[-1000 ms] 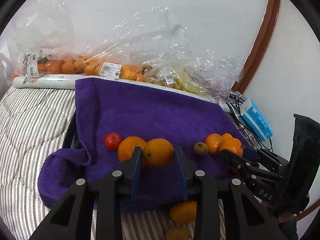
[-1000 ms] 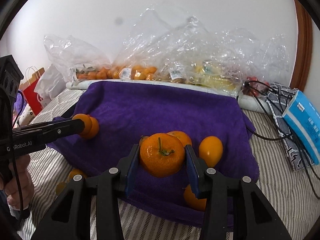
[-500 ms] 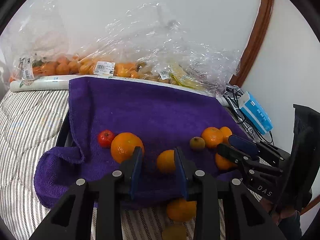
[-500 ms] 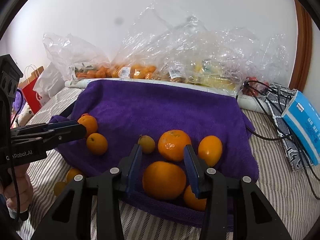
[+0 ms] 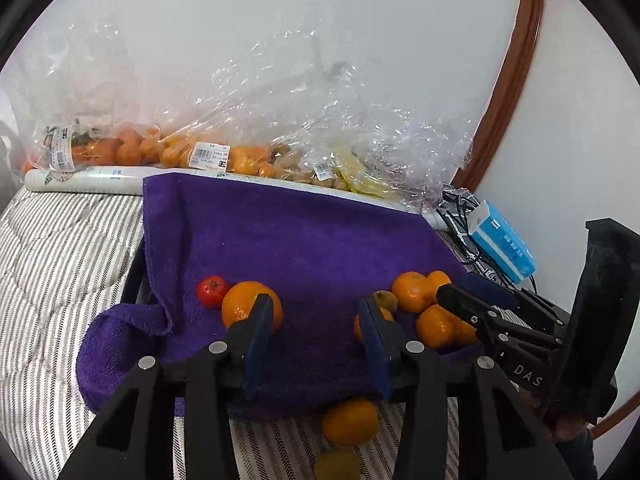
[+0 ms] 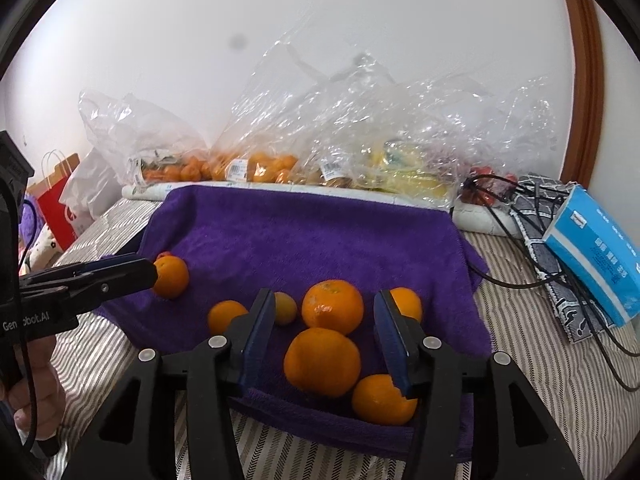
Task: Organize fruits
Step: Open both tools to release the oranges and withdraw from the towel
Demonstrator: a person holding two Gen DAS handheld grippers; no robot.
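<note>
— Well, where do my fingers stand?

— Both pairs have just been opening. My left gripper (image 5: pixel 316 336) is released, only the purple terry towel (image 5: pixel 304 240) between its fingers. My right gripper (image 6: pixel 324 340) is released too; a large round orange (image 6: pixel 322 362) lies on the towel between the fingers, touching neither.

— And the other fruit?

— A small red tomato (image 5: pixel 212 291) touches another orange (image 5: pixel 244 307) at the towel's left. Four more cluster around the released one. One orange (image 5: pixel 350 420) lies off the towel on the striped bed cover (image 5: pixel 52 264).
</note>
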